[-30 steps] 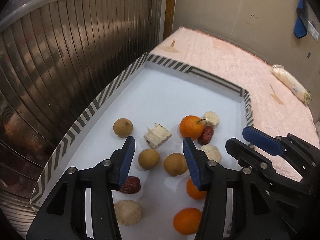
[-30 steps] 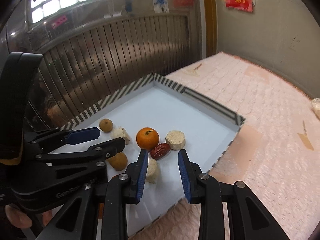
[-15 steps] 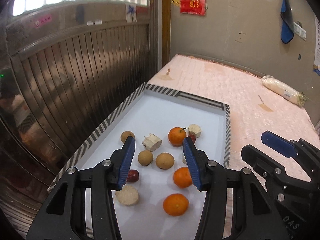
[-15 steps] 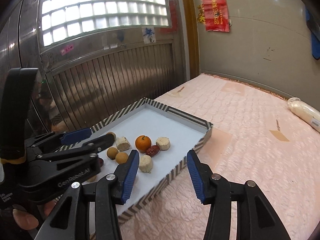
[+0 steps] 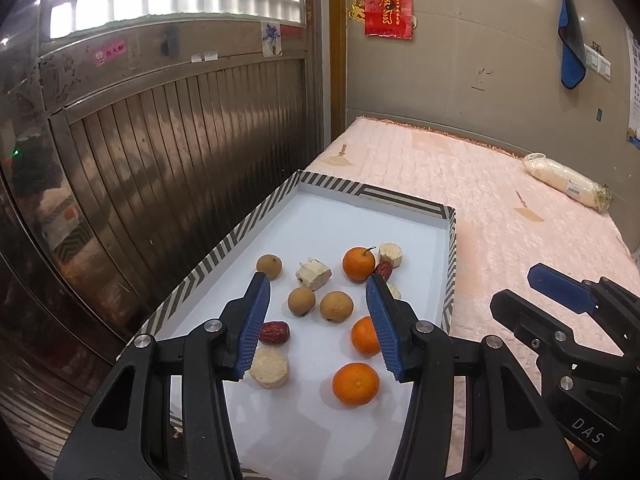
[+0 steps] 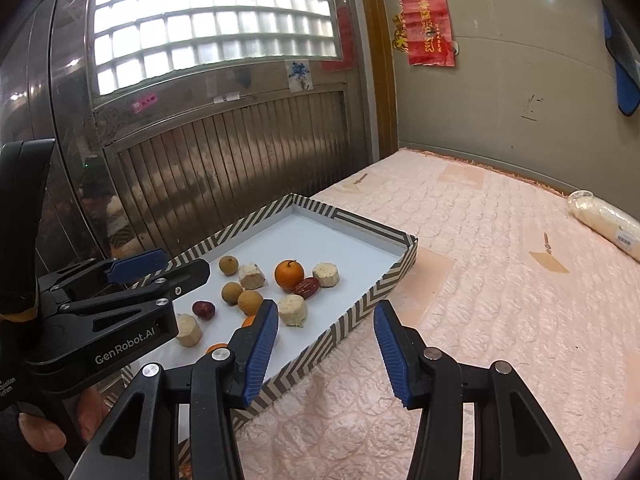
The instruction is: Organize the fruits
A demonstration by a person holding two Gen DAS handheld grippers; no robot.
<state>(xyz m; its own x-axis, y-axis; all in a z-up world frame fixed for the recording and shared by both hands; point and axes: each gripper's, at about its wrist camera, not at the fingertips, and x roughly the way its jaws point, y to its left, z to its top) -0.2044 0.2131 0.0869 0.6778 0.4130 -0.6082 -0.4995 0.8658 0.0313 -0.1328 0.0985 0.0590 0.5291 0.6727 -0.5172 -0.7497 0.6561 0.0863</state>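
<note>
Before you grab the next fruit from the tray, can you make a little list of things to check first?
1. Left tool open with nothing in it: ok.
2. Right tool open with nothing in it: ok; its jaws have just been opening.
3. All the fruit lies inside the tray: ok.
4. Fruit sorted by kind: not ok; the oranges, brown round fruits, red dates and pale chunks are mixed.
5. Stemmed orange free to lift: not ok; a red date sits right against it.
6. Near orange has room around it: ok.
</note>
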